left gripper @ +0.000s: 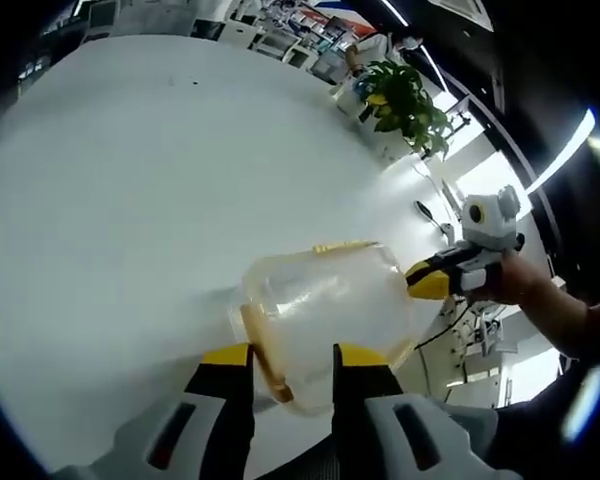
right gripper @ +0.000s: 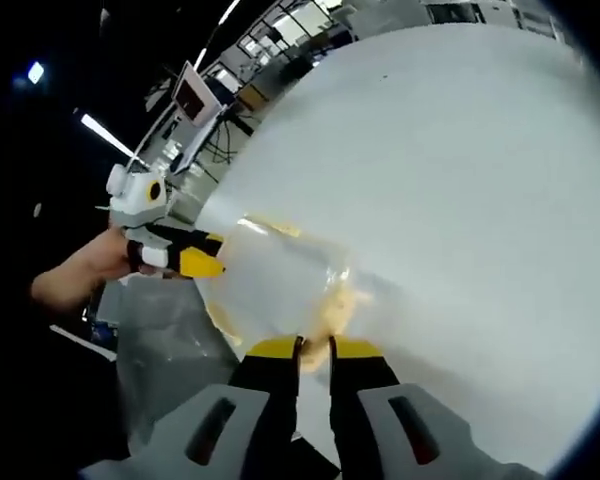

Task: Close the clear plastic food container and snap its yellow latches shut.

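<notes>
A clear plastic food container [left gripper: 330, 300] with pale yellow latches lies on the white table [left gripper: 130, 200]. One latch [left gripper: 345, 245] runs along its far edge. Another latch [left gripper: 263, 355] sits at the near rim, between the jaws of my left gripper [left gripper: 292, 358], which closes on that rim. My right gripper [left gripper: 428, 280] comes in from the right and touches the container's opposite side. From the right gripper view, the container [right gripper: 280, 285] lies just ahead. My right gripper [right gripper: 315, 348] has its jaws almost together on the container's edge. The left gripper [right gripper: 202, 264] touches it from the left.
The white table [right gripper: 480, 150] stretches wide and bare around the container. A potted plant [left gripper: 405, 100] stands beyond the table's far edge, with desks and screens behind it. A person's hand [left gripper: 520, 285] holds the right gripper, and another hand [right gripper: 90, 265] holds the left one.
</notes>
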Demonstrator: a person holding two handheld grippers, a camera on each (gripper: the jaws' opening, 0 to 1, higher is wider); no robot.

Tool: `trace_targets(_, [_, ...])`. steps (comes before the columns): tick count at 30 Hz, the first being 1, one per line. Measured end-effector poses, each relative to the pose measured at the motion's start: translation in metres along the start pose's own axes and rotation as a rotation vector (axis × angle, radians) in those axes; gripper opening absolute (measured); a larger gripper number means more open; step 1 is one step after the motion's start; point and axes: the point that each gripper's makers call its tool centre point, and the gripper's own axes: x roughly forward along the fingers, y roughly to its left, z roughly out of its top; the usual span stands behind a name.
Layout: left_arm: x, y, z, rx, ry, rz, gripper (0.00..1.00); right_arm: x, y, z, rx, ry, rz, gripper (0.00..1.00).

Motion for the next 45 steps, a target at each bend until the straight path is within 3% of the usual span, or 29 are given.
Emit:
trace_targets(4, [0.0,0.001,0.002,0.012,0.017,-0.013,0.24,-0.002,0.0,-0.002,-0.032,-0.015,-0.01,0.09])
trace_targets(7, [0.0,0.0,0.001,0.044,0.03,-0.027,0.25,-0.003,0.0,-0.003,0.0,-0.018,-0.01,0.09])
trace_targets(9, [-0.001,-0.001,-0.001,0.037,0.032,-0.03,0.25,-0.004,0.002,-0.003,0.065,-0.045,0.042,0.11])
trace_targets(12, [0.0,-0.002,-0.002,0.043,0.032,-0.034,0.26,-0.007,0.009,0.004,0.182,-0.112,0.124,0.23])
trace_targets(14, [0.0,-0.003,-0.003,0.067,0.044,-0.042,0.26,-0.015,-0.002,0.005,0.085,-0.125,0.067,0.11])
trace_targets(15, [-0.001,-0.003,-0.003,0.078,0.042,-0.043,0.26,-0.016,0.001,0.006,0.088,-0.117,0.076,0.04])
trace_targets(16, [-0.001,-0.003,-0.003,0.079,0.04,-0.042,0.26,-0.019,0.002,0.01,0.098,-0.126,0.096,0.02])
trace_targets(19, [-0.002,-0.003,-0.001,0.121,0.026,-0.033,0.27,-0.02,0.007,0.02,0.101,-0.158,0.094,0.1])
trace_targets(21, [-0.003,-0.006,-0.001,0.172,0.029,-0.029,0.28,-0.018,0.007,0.024,-0.025,-0.149,0.071,0.09])
trace_targets(26, [-0.004,-0.003,0.001,0.238,0.028,0.007,0.31,-0.01,0.024,0.029,-0.19,-0.125,0.048,0.09])
trace_targets(34, [-0.014,-0.006,0.019,0.495,-0.021,0.05,0.31,0.003,0.046,0.027,-0.505,-0.083,0.04,0.17])
trace_targets(38, [-0.017,-0.018,0.023,0.564,-0.03,0.041,0.23,0.01,0.054,0.02,-0.574,-0.05,0.052,0.2])
trace_targets(41, [-0.014,-0.028,0.025,0.686,-0.025,0.04,0.21,0.017,0.059,0.018,-0.629,-0.042,0.057,0.21])
trace_targets(45, [-0.005,-0.044,0.022,0.867,0.023,0.047,0.23,0.021,0.066,0.022,-0.672,-0.049,0.059,0.24])
